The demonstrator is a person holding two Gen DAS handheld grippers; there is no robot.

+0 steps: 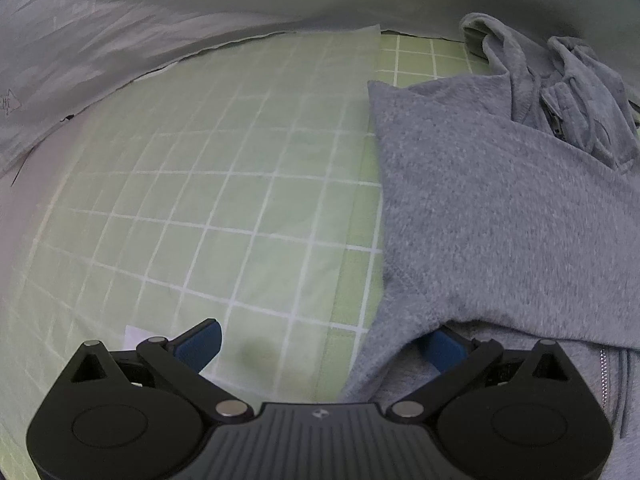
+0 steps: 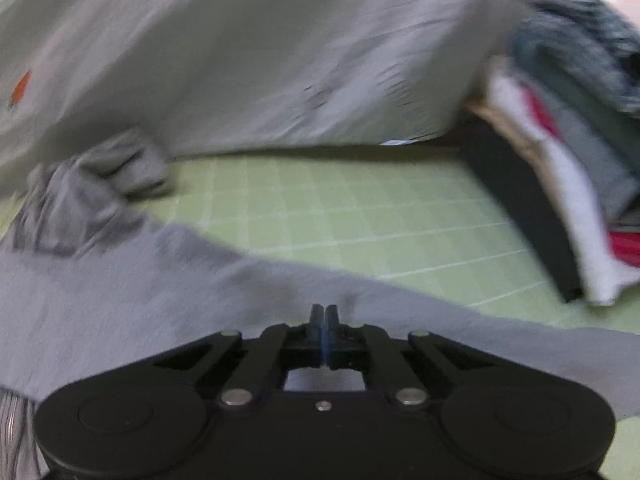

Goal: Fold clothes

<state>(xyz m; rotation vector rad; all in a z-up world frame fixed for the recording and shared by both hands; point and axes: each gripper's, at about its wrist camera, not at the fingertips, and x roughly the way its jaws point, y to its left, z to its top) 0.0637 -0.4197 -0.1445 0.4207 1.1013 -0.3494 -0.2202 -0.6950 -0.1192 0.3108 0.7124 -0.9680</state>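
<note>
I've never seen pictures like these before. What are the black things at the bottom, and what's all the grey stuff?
The black things are two grabbers that a person holds, one in each hand, each carrying a camera looking along its fingers. One picture comes from the left gripper, whose blue pads stand wide open, one tucked under a fold. The other comes from the right gripper, which is shut; whether it pinches cloth I cannot tell. The grey stuff is a zip-up hoodie lying on a green checked mat. Stacked clothes sit at the side.

We see the left gripper's (image 1: 322,346) right blue pad (image 1: 444,350) partly hidden under the grey fleece zip hoodie (image 1: 500,208). Motion blur smears the stacked folded clothes (image 2: 568,152), cut off at the right edge.
</note>
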